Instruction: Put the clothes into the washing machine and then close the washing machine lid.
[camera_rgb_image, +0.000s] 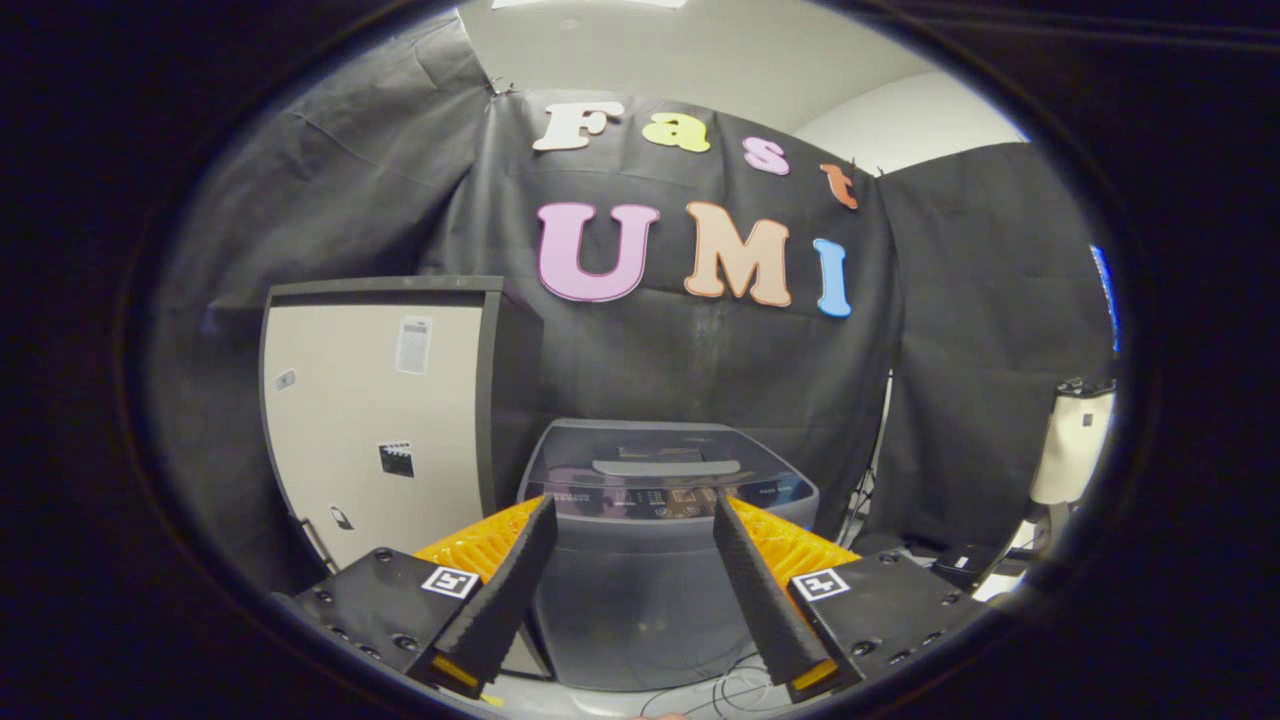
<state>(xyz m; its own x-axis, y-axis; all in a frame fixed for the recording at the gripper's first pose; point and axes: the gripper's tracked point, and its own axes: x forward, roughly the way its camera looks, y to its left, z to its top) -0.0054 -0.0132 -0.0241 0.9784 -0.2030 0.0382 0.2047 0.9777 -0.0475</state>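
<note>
The gripper (632, 505) is hovering with jaws spread wide, gripping nothing. The washing machine (655, 545) is standing just ahead between them, its lid (660, 455) looking down. No clothes are showing; they would likely handle soft and light, best pinched at a bunched fold.

My gripper (632, 505): jaws spread wide, nothing between. Both fingers (505, 590) black w/ ribbed foam pads, angled inward toward tips, tips well apart. Orange plastic behind each finger; black base blocks w/ square marker tags. Held level, pointing fwd.
</note>
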